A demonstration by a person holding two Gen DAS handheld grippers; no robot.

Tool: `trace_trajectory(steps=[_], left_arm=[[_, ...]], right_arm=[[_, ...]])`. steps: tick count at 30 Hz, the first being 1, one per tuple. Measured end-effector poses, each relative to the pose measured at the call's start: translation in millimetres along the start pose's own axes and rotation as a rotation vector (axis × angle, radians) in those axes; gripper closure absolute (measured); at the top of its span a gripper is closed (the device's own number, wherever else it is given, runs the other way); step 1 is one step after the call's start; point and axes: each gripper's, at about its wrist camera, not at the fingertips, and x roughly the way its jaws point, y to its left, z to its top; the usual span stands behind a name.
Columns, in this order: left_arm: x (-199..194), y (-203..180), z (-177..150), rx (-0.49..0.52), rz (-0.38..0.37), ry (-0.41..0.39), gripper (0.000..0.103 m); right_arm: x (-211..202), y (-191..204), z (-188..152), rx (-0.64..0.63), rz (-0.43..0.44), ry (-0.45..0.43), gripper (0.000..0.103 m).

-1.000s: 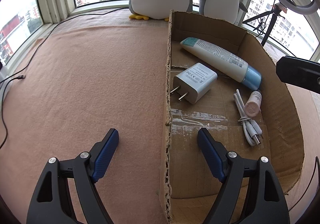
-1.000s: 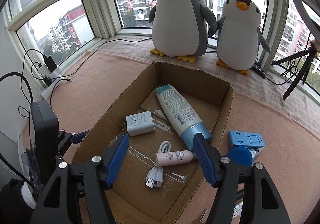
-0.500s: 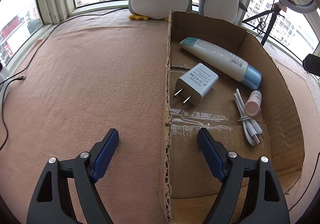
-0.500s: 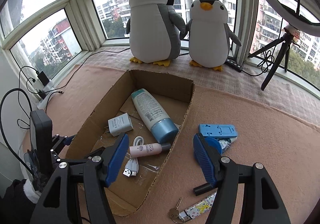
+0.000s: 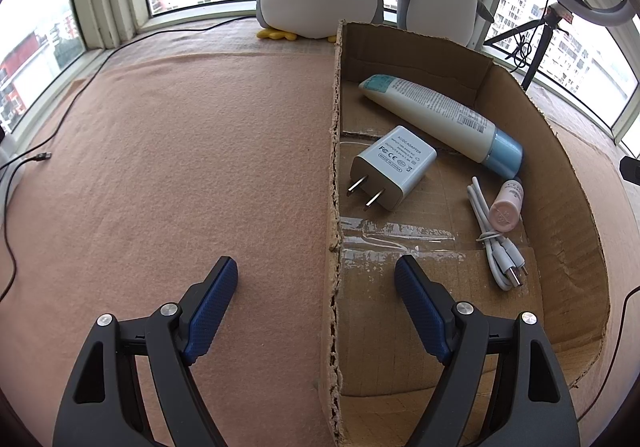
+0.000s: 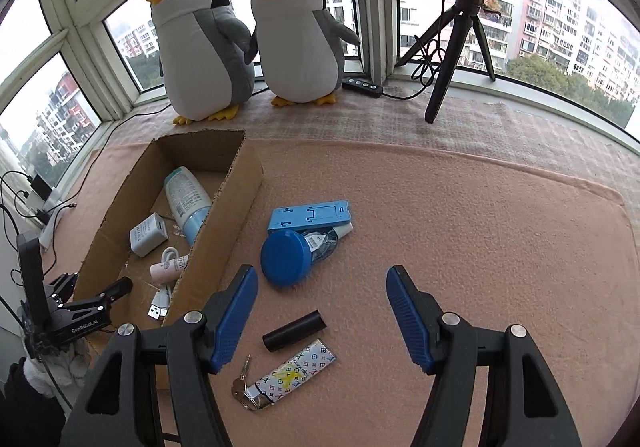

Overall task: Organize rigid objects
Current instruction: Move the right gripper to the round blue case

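Hovering wide open and empty, the right tool (image 6: 320,287) hangs over the black cylinder (image 6: 294,330) and patterned key case (image 6: 290,375) lying beside the cardboard box (image 6: 224,223), while the left tool (image 5: 316,279), equally wide, straddles the box's near wall.

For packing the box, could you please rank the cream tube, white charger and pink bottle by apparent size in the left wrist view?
1. cream tube
2. white charger
3. pink bottle
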Motion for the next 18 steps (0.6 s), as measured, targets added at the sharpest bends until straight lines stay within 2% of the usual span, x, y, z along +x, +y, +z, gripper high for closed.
trace_trajectory(steps=[5,10,15,17,18], left_arm=[[0,0,0,0.0,0.0,0.0,0.021],[0,0,0,-0.002,-0.001,0.001,0.021],[1,0,0,-0.003,-0.001,0.001,0.021],[1,0,0,-0.003,-0.002,0.001,0.021],[1,0,0,-0.003,-0.002,0.001,0.021]], right_arm=[[12,1,-3,-0.028,0.012,0.021,0.04],[28,20,-10,-0.103,0.022,0.045,0.04],[39,31,-7,-0.118,0.09,0.051,0.04],[43,31,-3,-0.11,0.098,0.055,0.043],[45,32,-2,-0.115,0.095,0.056,0.048]])
